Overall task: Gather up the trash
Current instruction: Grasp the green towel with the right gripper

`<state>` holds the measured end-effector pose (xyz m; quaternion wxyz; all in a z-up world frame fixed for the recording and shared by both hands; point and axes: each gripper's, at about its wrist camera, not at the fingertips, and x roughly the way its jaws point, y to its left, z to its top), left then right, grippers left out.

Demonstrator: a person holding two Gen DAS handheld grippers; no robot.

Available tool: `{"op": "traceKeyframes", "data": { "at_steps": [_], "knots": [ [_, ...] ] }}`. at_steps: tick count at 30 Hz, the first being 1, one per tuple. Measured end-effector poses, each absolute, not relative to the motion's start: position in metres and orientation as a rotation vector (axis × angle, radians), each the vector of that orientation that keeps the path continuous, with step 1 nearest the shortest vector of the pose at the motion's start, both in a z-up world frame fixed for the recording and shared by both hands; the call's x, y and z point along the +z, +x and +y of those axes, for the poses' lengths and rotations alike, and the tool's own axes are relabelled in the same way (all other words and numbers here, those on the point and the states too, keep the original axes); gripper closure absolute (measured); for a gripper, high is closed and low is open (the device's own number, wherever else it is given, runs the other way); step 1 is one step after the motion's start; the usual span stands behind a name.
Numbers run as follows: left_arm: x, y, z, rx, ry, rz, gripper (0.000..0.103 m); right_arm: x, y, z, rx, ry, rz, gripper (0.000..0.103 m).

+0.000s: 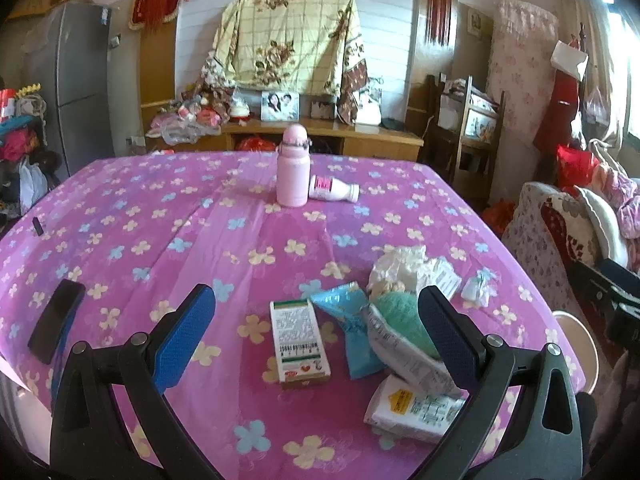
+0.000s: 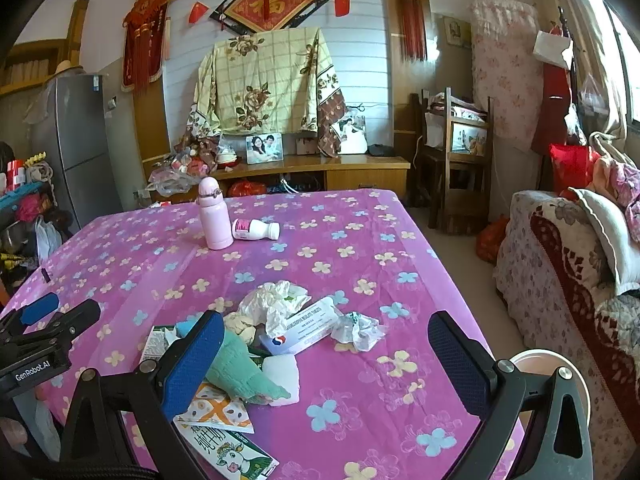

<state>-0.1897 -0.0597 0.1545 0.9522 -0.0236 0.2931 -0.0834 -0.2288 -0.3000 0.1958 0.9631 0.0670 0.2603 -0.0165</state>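
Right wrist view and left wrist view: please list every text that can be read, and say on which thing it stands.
"GenRobot.AI": on the left hand-held gripper, on its body.
"福": on the red diamond wall plaque.
White tablet box: one line ends in "TABLETS"; the rest is too blurred.
Green-and-white carton: print and barcode too small.
Cow carton: large green characters, cut off, unreadable.

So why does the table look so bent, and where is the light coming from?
Left wrist view: the fisheye lens bows the tablecloth edge and blackens the corners; the pink flask looks soft. Right wrist view: daylight from the window at right washes out that edge, and the medicine box print blurs.
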Motion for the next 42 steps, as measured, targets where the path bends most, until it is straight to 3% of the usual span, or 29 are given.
{"op": "traceKeyframes", "data": {
  "at_steps": [8,16,28,31,35,42],
  "knots": [
    [0.134,-0.178,-0.029,-0.155,-0.025,0.698,0.002,0.177,-0.222,-0.301,0.065,0.133,0.599,0.003],
    [0.123,-0.168,-0.023,-0.244,-0.112,0.798,0.002,0.15,-0.207,-0.284,0.231,0.141,0.724,0.035],
    [0.131,-0.153,-0.041,-0.265,-0.107,0.849,0.002,0.098,-0.118,-0.232,0.492,0.078,1.009,0.037],
    [0.132,-0.149,-0.047,-0.275,-0.117,0.861,0.002,0.081,-0.106,-0.224,0.512,0.077,1.055,0.054],
    [0.13,-0.146,-0.06,-0.293,-0.111,0.882,0.002,0.079,-0.102,-0.229,0.518,0.117,1.027,0.063],
    [0.116,-0.137,-0.087,-0.317,-0.114,0.933,0.002,0.102,-0.109,-0.26,0.48,0.164,0.958,0.063]
  ]
}}
